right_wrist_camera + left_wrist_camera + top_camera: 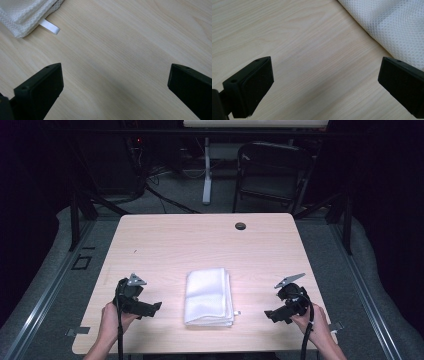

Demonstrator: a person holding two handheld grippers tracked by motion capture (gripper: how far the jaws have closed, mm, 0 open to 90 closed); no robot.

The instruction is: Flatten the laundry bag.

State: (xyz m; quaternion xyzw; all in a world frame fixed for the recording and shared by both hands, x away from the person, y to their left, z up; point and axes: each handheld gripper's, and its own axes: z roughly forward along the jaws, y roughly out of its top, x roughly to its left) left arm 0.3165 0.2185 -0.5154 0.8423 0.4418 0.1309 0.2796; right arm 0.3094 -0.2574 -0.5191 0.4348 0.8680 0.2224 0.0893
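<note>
High view: a folded white towel [209, 297] lies near the front middle of the light wooden table [165, 240], with the left gripper [150, 309] and right gripper [274, 315] flanking it, both apart from the cloth and aimed inward. Left gripper view and right gripper view both show jaws spread wide over bare wood with nothing between them, the towel's mesh edge close to the left one and its small white tag [49, 26] toward the right one. Looks like the approach step; next each gripper likely needs to close in on a towel edge or corner before pinching.
</note>
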